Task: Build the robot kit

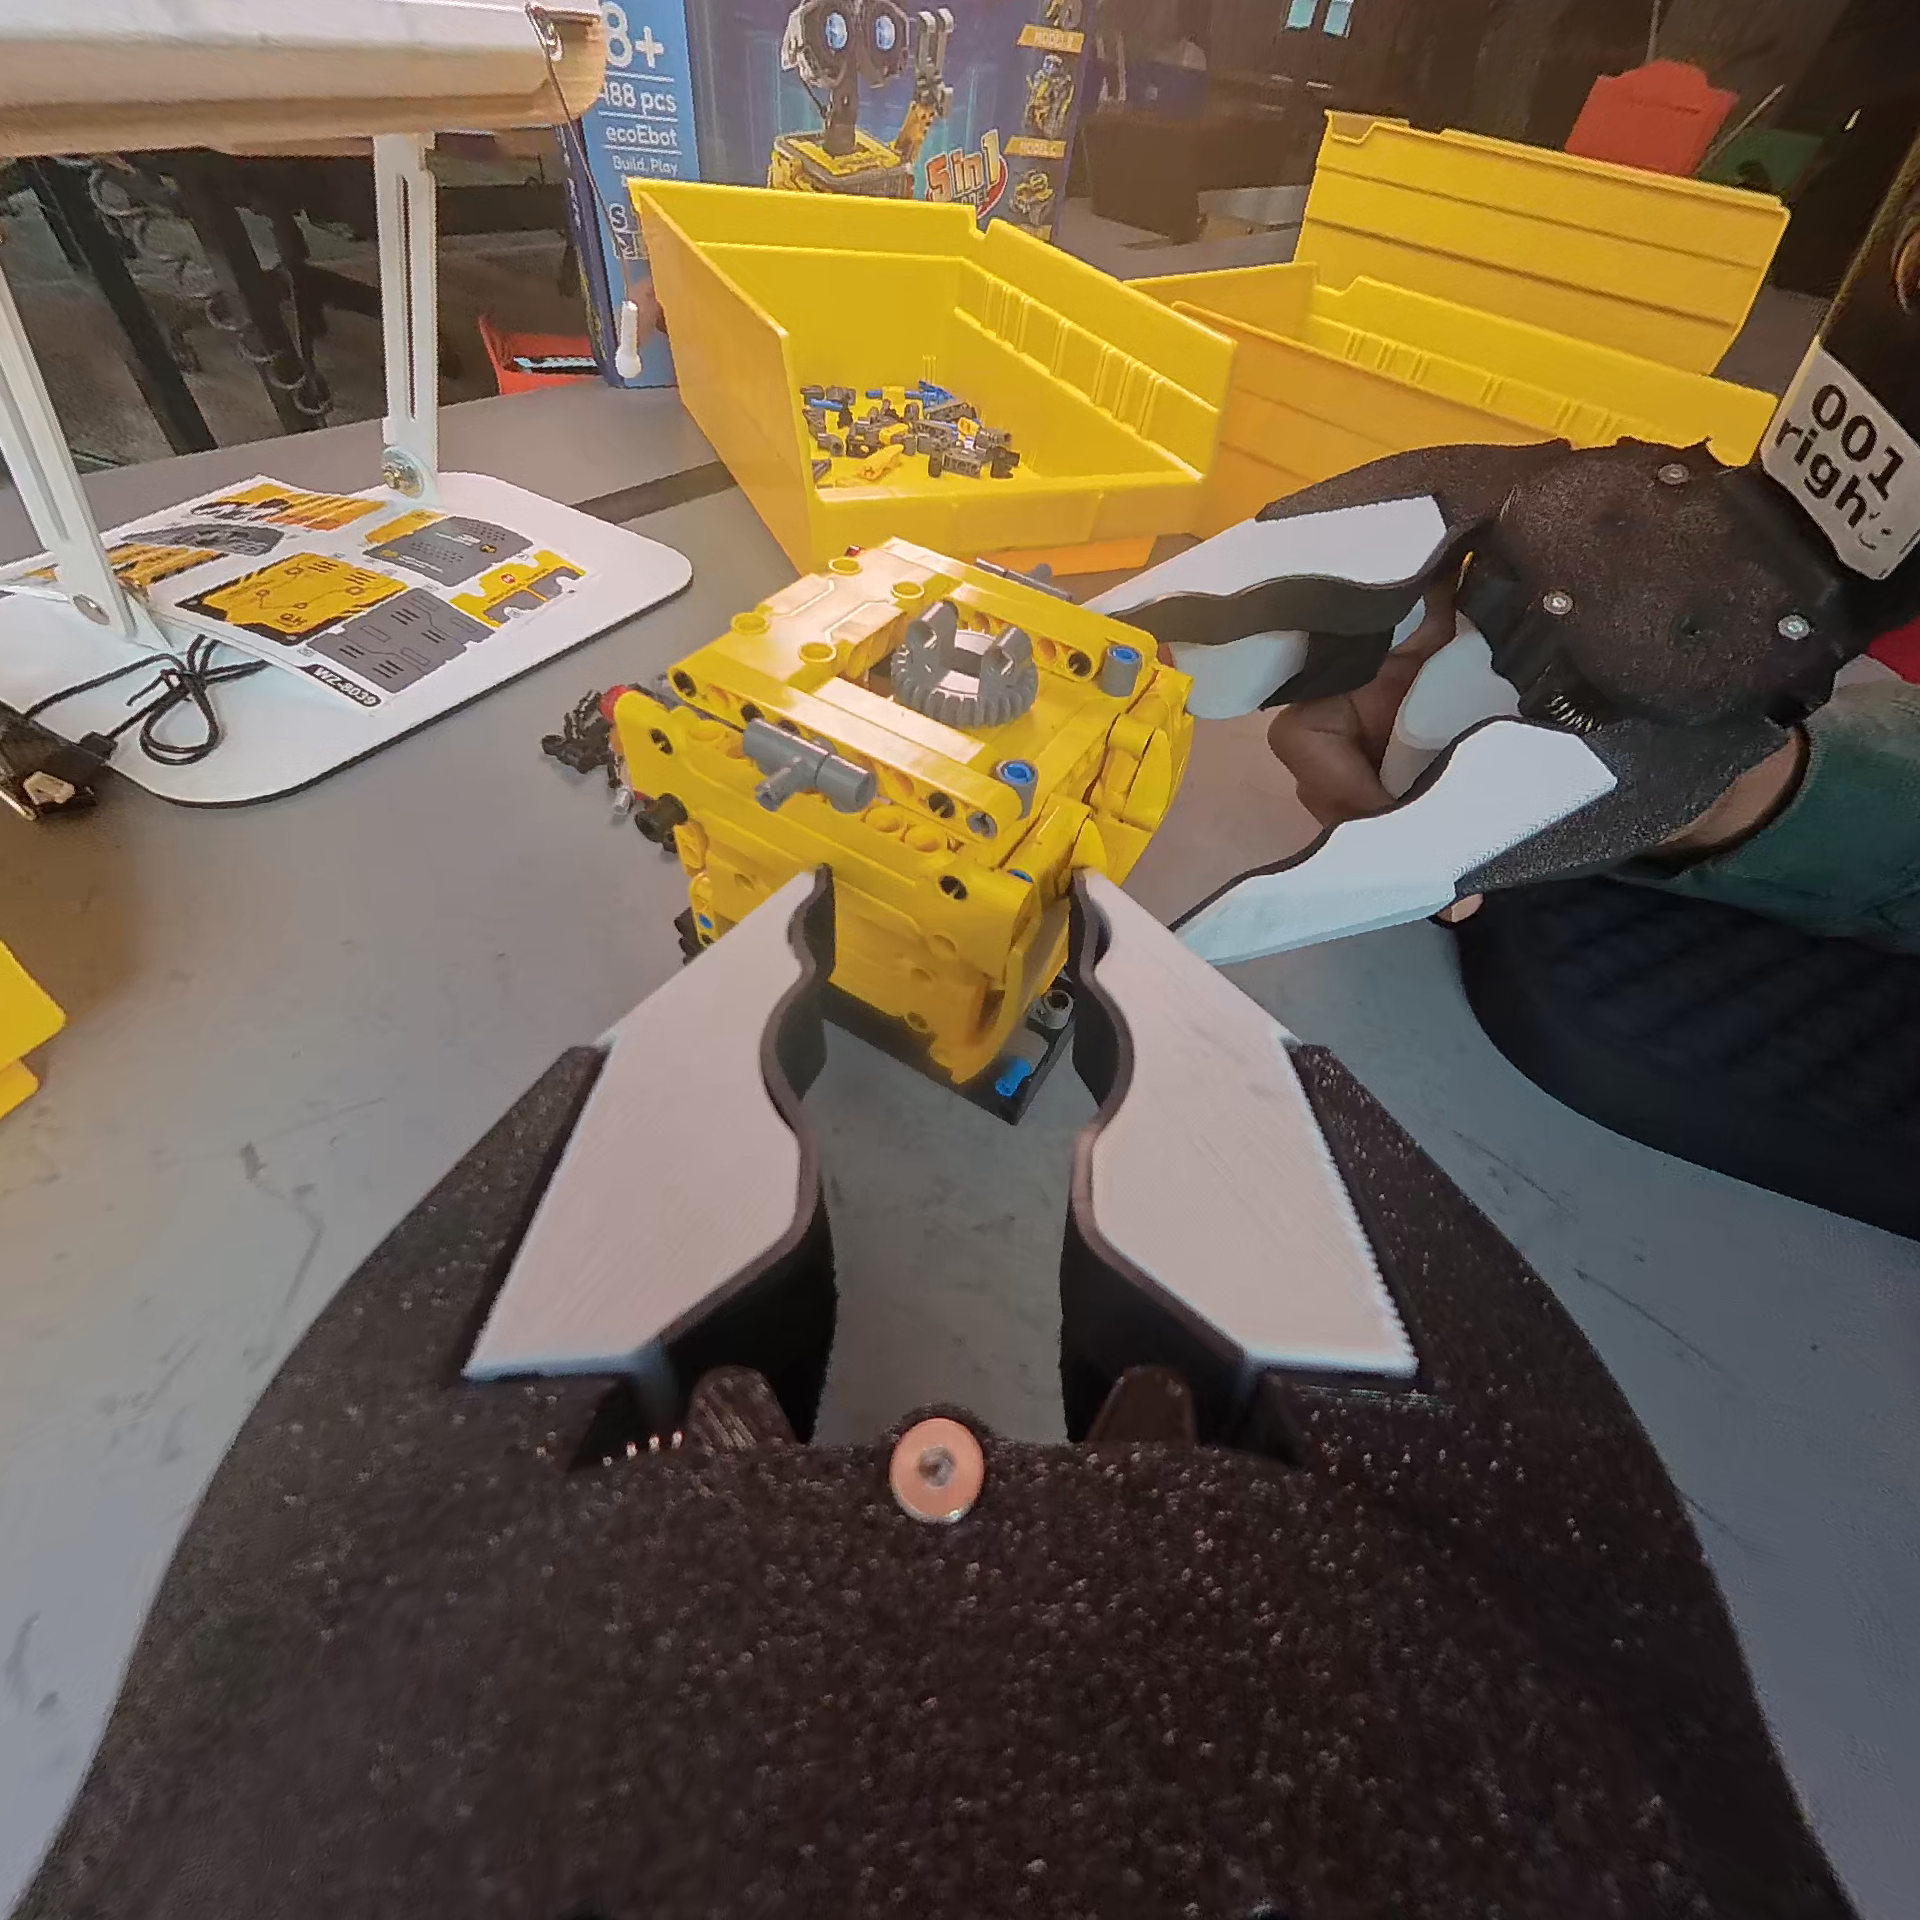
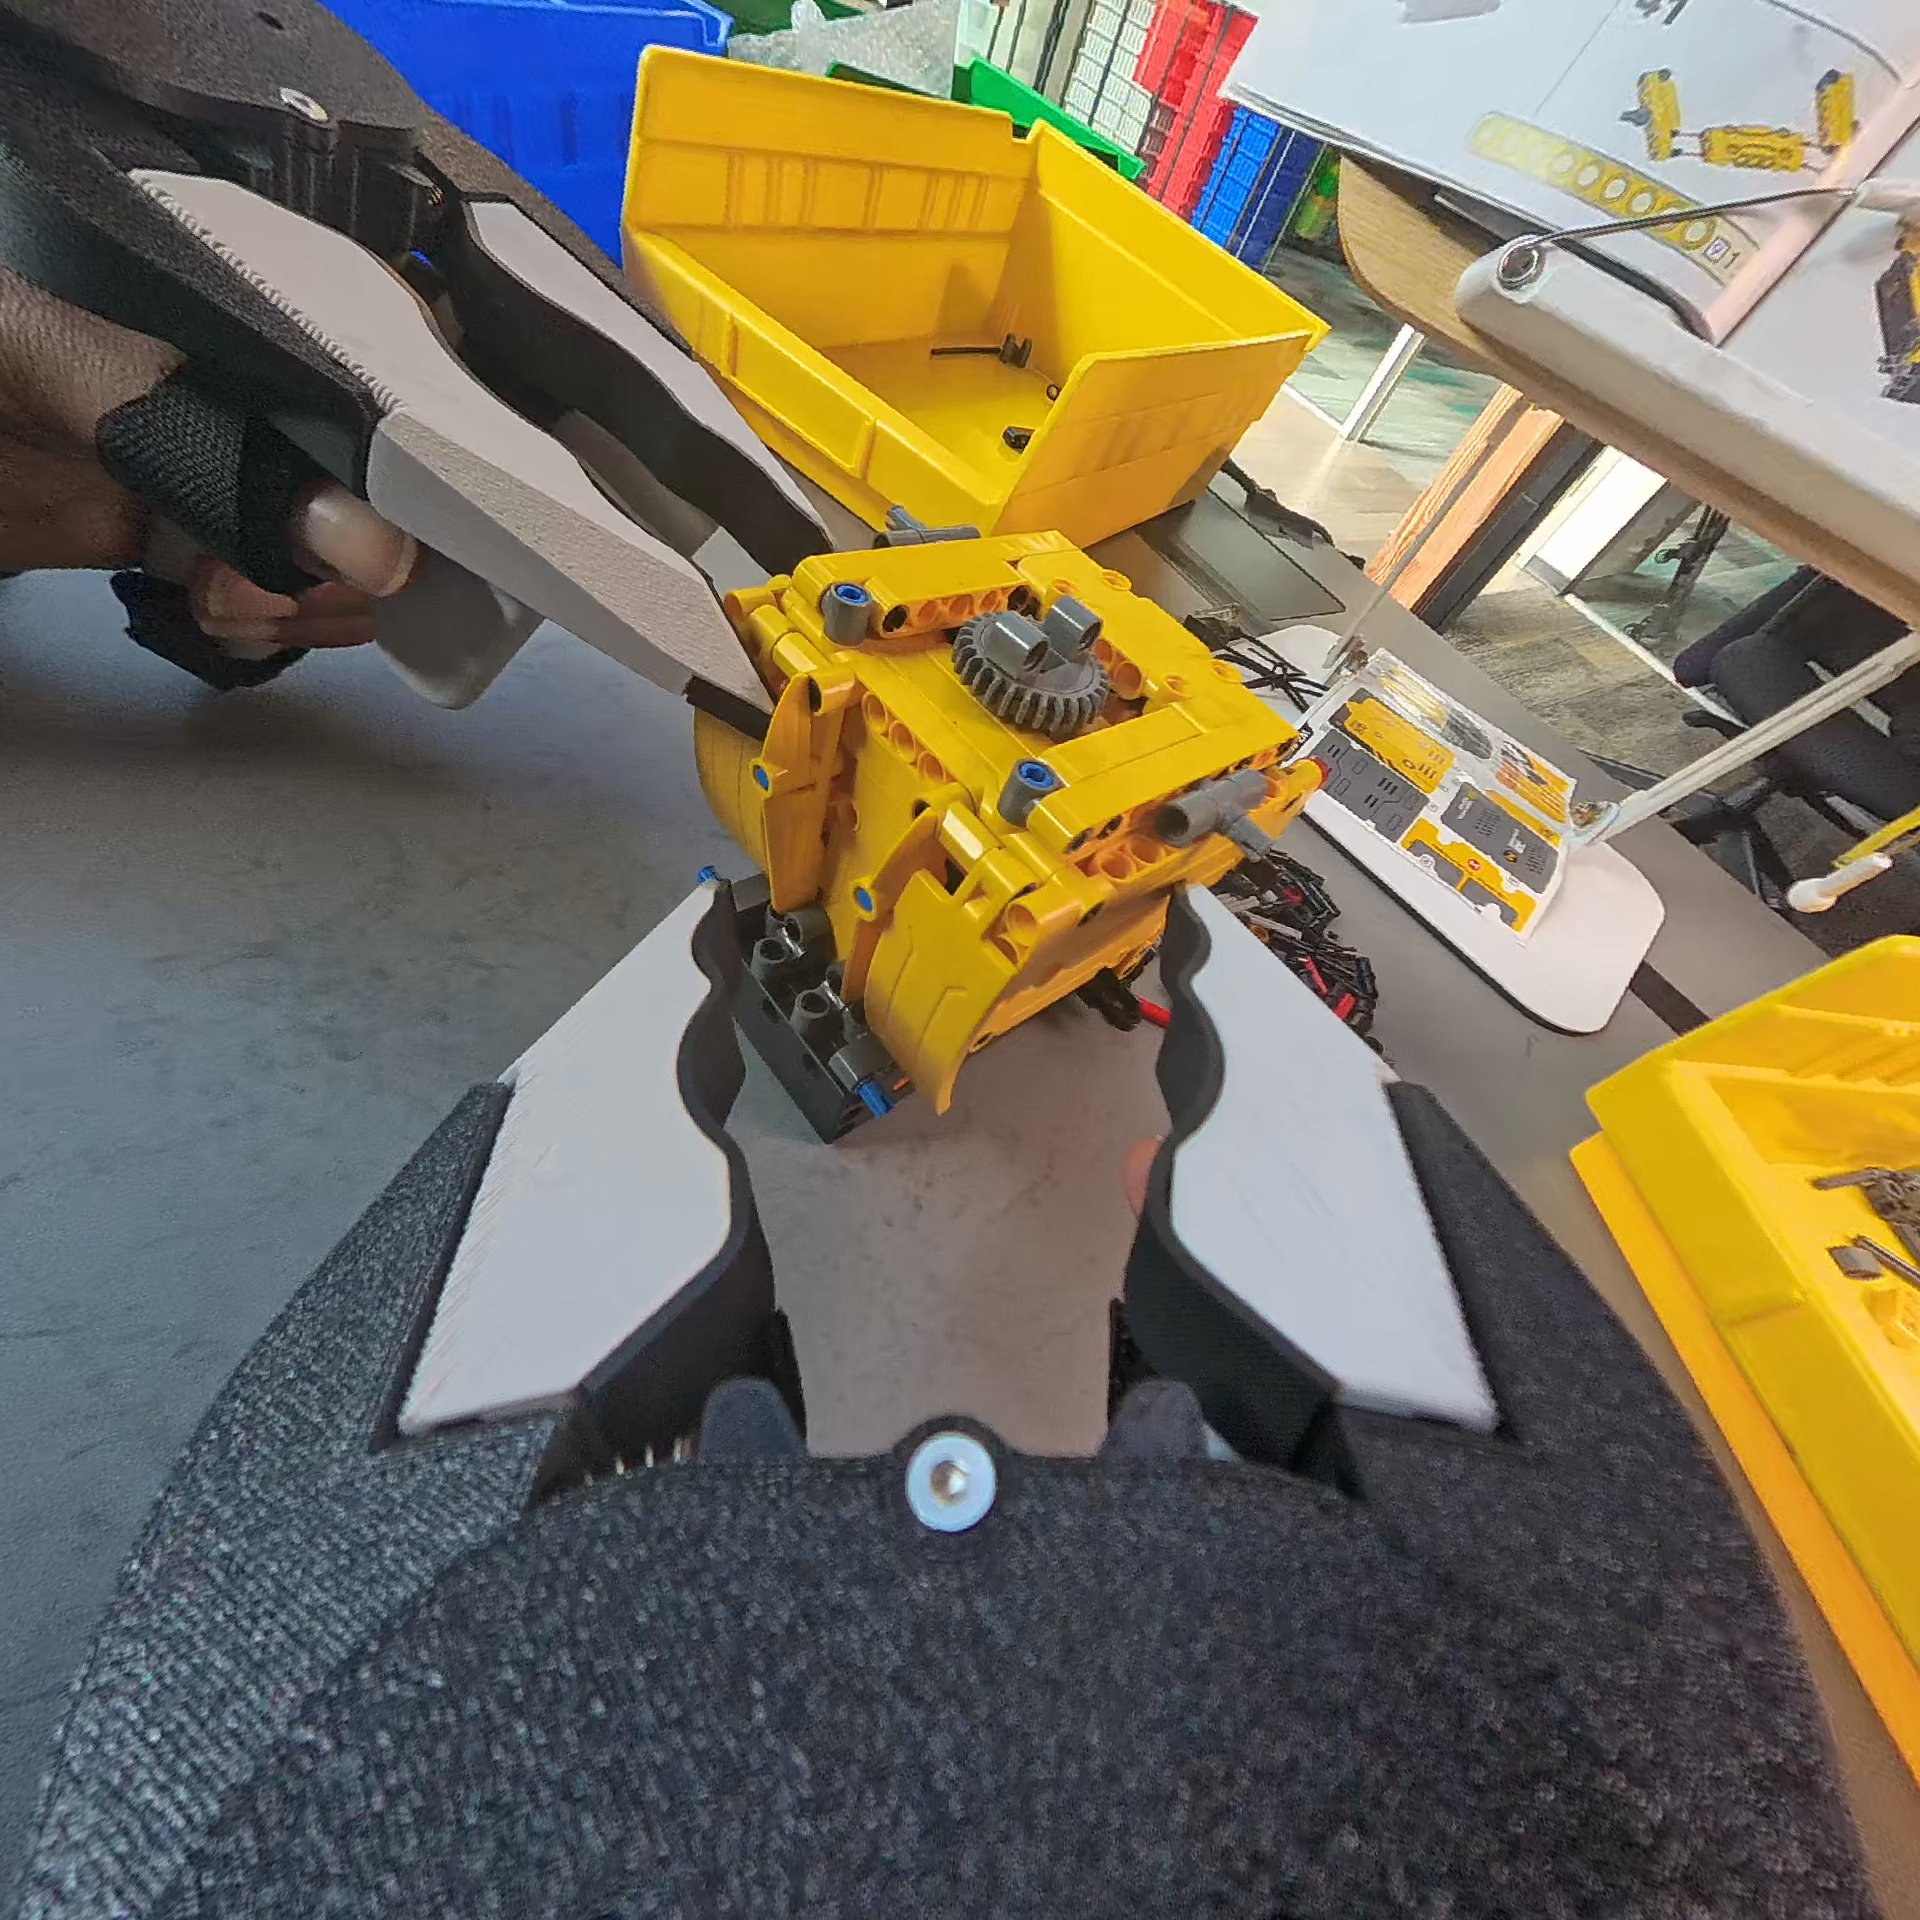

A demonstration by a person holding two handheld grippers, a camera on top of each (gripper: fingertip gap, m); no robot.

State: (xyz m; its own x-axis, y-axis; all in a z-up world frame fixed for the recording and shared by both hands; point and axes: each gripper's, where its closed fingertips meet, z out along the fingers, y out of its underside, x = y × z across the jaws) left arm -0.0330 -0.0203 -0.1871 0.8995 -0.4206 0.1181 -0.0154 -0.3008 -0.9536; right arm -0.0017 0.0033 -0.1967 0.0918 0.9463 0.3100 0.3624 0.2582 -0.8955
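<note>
A: What carries it all?

B: A grey, scuffed worktop (image 1: 312,1091).

A: What stands on it?

B: A yellow brick model (image 1: 904,790) on its black base. Just behind the model, a yellow bin (image 1: 727,343) holding small parts; beside that bin, a second bin (image 1: 1455,416). Left of the model, a white stand base (image 1: 582,613) bearing a sticker sheet (image 1: 312,592), and between them a heap of small black parts (image 1: 587,727).
</note>
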